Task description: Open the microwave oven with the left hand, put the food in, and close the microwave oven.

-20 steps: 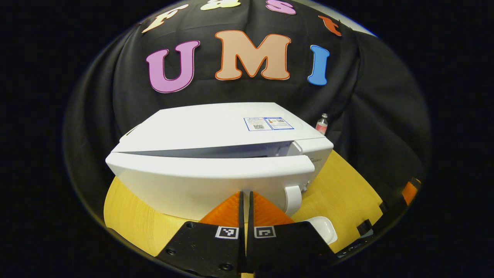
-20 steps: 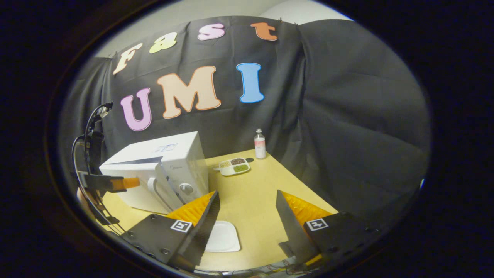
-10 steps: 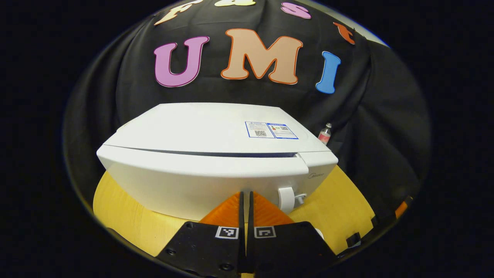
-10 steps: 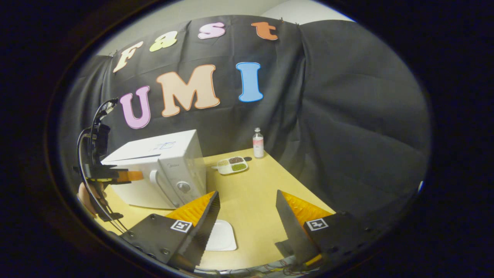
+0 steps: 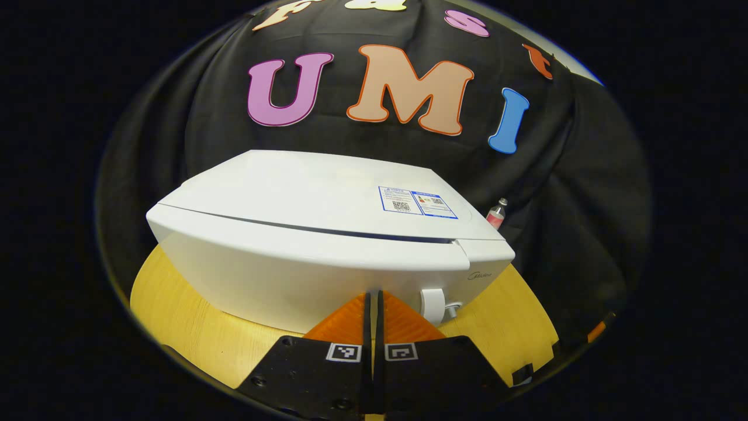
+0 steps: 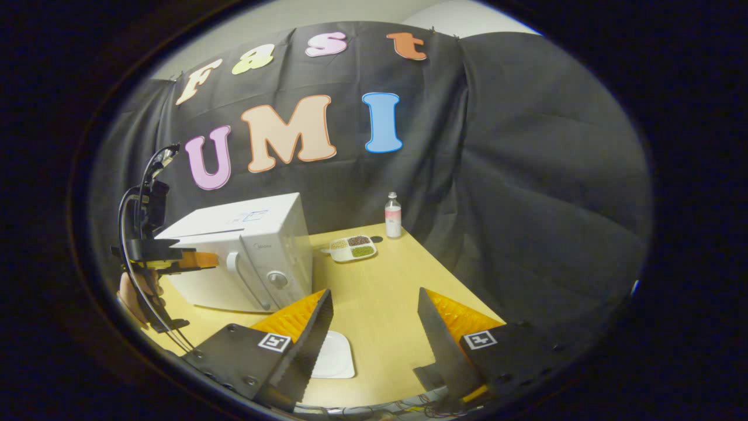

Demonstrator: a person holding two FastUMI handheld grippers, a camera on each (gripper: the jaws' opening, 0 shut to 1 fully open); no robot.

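At the surface's left edge, the left gripper (image 5: 373,299), fingers clenched empty, presses the microwave (image 5: 327,245) door (image 5: 304,275); pushing harder could slide it.

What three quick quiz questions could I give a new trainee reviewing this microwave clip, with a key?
1. True or false: the microwave door is shut.
2. Which tool has its fingers spread apart: A) left tool B) right tool?
3. What stands by the cloth wall behind the divided food tray?

Key: 1. True. 2. B; the left tool's fingers sit closed together at the door front. 3. A small bottle.
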